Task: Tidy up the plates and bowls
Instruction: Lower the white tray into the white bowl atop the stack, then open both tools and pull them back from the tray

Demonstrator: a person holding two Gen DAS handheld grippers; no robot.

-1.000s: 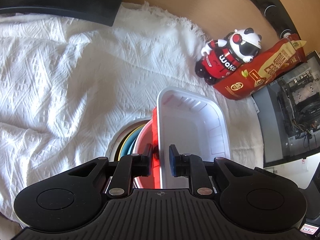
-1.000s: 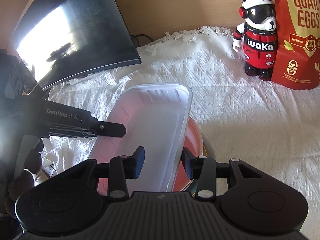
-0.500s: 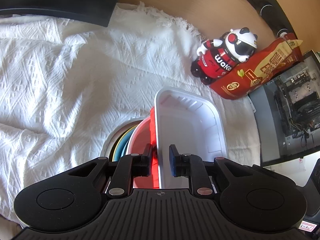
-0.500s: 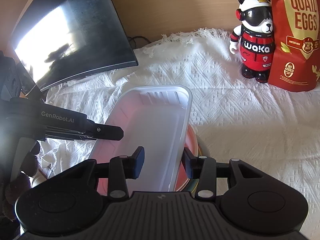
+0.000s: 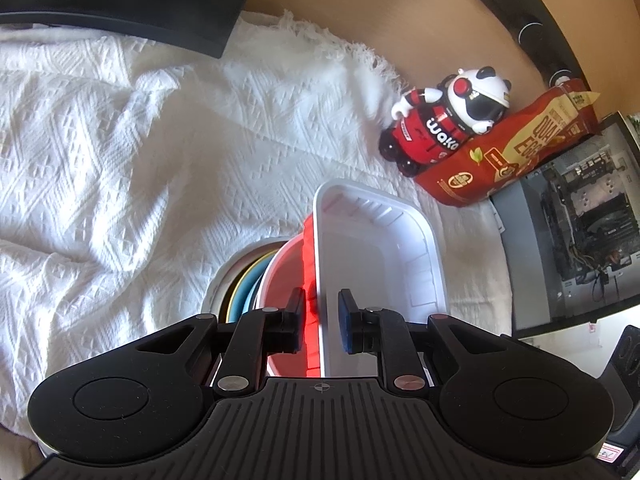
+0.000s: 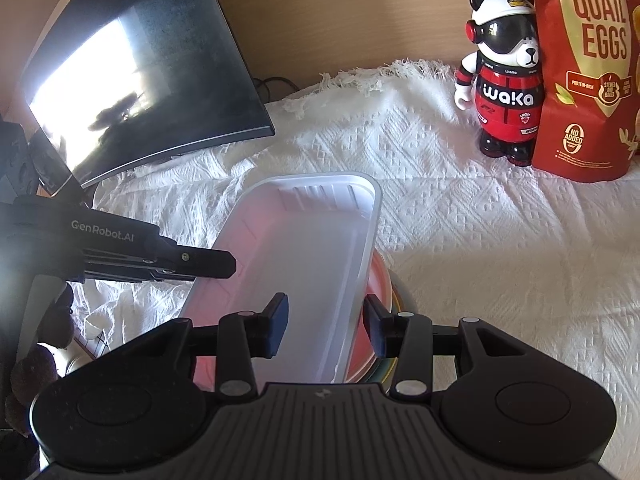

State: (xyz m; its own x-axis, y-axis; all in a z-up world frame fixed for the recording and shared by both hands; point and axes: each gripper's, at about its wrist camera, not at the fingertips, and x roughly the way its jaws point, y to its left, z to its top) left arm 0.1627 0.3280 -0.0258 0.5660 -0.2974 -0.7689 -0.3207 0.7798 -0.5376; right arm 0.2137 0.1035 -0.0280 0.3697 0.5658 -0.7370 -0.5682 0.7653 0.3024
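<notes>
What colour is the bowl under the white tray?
Red bowl, clearest in the left wrist view.

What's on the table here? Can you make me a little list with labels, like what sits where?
surface: white cloth
stack: plates at the bottom, red bowl above them, white tray uppermost
left gripper: astride the tray's left wall, grip unclear
right gripper: shut on the tray's right wall
at the back: panda figure beside a quail eggs bag
also there: dark monitor
</notes>
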